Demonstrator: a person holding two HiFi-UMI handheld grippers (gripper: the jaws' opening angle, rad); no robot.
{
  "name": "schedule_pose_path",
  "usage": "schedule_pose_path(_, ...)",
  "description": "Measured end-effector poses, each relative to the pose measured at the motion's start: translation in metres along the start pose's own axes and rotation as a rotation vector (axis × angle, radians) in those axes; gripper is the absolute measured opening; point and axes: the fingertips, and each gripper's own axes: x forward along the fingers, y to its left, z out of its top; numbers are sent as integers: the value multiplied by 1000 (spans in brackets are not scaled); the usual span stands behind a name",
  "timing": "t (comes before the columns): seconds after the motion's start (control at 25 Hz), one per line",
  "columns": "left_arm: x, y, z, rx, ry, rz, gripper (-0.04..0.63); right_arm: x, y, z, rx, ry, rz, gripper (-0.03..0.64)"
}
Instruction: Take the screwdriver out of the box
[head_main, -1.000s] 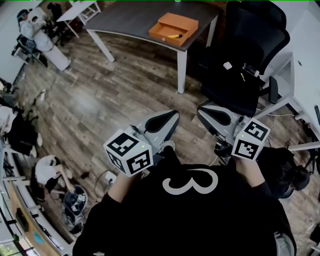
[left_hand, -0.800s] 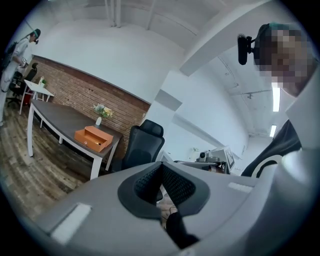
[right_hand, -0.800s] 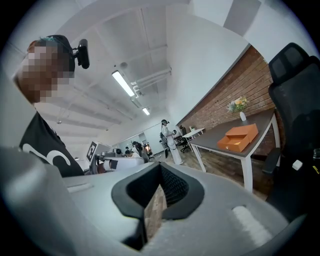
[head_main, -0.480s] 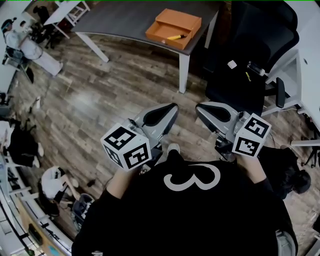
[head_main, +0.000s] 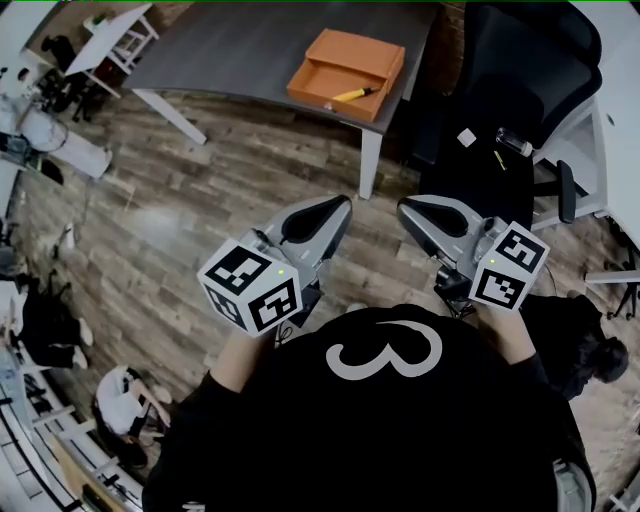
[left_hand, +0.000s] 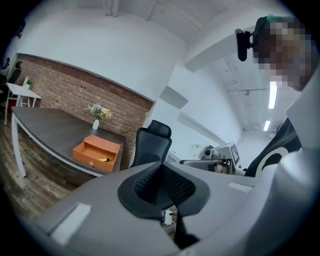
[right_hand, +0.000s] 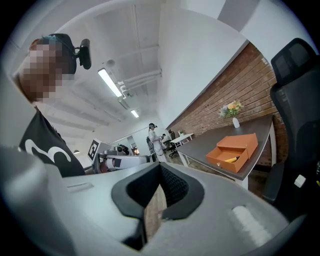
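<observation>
An orange box (head_main: 345, 60) lies open on the dark grey table (head_main: 240, 45), near its corner. A yellow-handled screwdriver (head_main: 350, 94) rests inside it. Both grippers are held in front of the person's chest, well short of the table. My left gripper (head_main: 340, 205) is shut and empty. My right gripper (head_main: 404, 208) is shut too, with nothing in it. The left gripper view shows the box (left_hand: 97, 151) and screwdriver (left_hand: 104, 159) far ahead of the closed jaws (left_hand: 161, 169). In the right gripper view the box (right_hand: 235, 149) sits beyond the jaws (right_hand: 160, 172).
A black office chair (head_main: 510, 90) stands right of the table, beside a white desk (head_main: 615, 110). The table's white leg (head_main: 368, 160) is ahead of the grippers. A vase of flowers (left_hand: 96, 120) stands at the table's back. Wooden floor lies between me and the table.
Both grippers have been carried forward toward the table, still shut. The table and orange box now appear closer and larger in the head view.
</observation>
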Motion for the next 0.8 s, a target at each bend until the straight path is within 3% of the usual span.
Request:
schedule_pose_path(0.4,43,40,9,16,41,-5,14,22,-51,20,17,-18,-14,2)
schedule_pose_path(0.8,118,104,41,13,75,16,15,56,-140,54,56,20,6,2)
